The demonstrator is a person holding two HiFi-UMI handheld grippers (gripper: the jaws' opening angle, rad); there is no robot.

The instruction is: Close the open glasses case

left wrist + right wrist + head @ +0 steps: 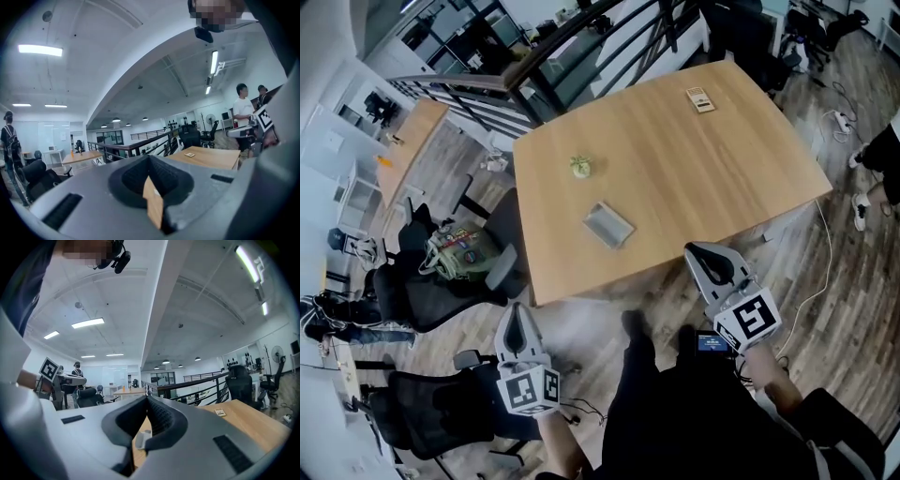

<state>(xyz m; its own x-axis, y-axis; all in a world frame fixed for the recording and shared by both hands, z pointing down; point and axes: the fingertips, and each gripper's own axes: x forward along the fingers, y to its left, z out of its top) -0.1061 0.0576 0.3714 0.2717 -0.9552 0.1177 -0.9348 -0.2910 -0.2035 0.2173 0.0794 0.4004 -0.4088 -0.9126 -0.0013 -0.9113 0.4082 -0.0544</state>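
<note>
The glasses case [607, 225] lies open on the wooden table [722, 178], near its front edge; it is grey and shallow. My left gripper [516, 310] is off the table, low at the front left over the floor, with its jaws together and nothing in them. My right gripper [695, 250] is also shut and empty, just short of the table's front edge and to the right of the case. In the left gripper view the closed jaws [149, 157] point level across the table top [206, 157]. In the right gripper view the closed jaws [146, 398] show a pale object [140, 440] through their gap.
A small green object [580, 167] and a small card [700, 99] also lie on the table. Office chairs [431, 291] and a bag [455, 251] stand left of it. A railing [581, 37] runs behind. A cable [825, 272] trails on the floor. Another person [243, 112] stands beyond the table.
</note>
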